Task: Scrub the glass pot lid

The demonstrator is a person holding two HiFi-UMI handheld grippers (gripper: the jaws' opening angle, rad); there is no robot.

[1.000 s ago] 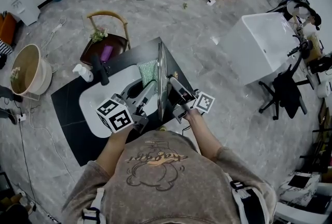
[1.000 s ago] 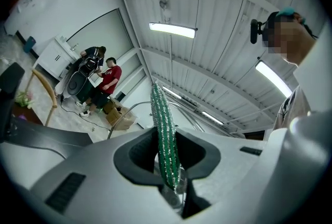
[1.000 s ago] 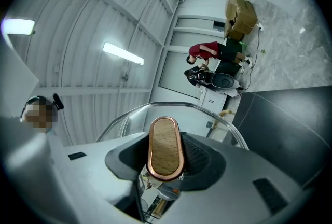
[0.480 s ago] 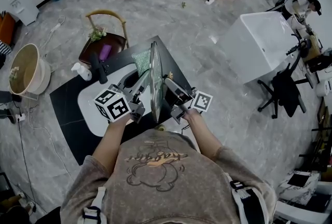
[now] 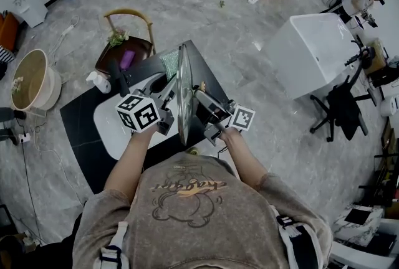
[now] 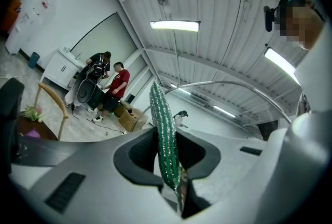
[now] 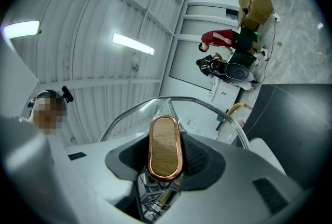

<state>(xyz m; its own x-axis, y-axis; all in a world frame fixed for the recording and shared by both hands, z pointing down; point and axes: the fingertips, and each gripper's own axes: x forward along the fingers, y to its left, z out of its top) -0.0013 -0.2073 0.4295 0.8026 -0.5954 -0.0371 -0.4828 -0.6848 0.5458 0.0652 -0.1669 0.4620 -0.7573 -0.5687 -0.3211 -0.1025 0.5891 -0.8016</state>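
- While my right gripper (image 5: 199, 101) clamps its wooden knob (image 7: 165, 148), the glass pot lid (image 5: 181, 94) stands on edge
- My left gripper (image 5: 168, 106) pinches a green scouring pad (image 6: 165, 135)

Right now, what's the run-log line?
left gripper: shut on green scrub pad | right gripper: shut on lid handle | glass lid: upright, on edge

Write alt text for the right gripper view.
The right tongs clamp the wooden, copper-rimmed knob of a glass lid, whose rim arcs behind it. Beyond are strip lights on a ribbed ceiling and two people standing near cardboard boxes.
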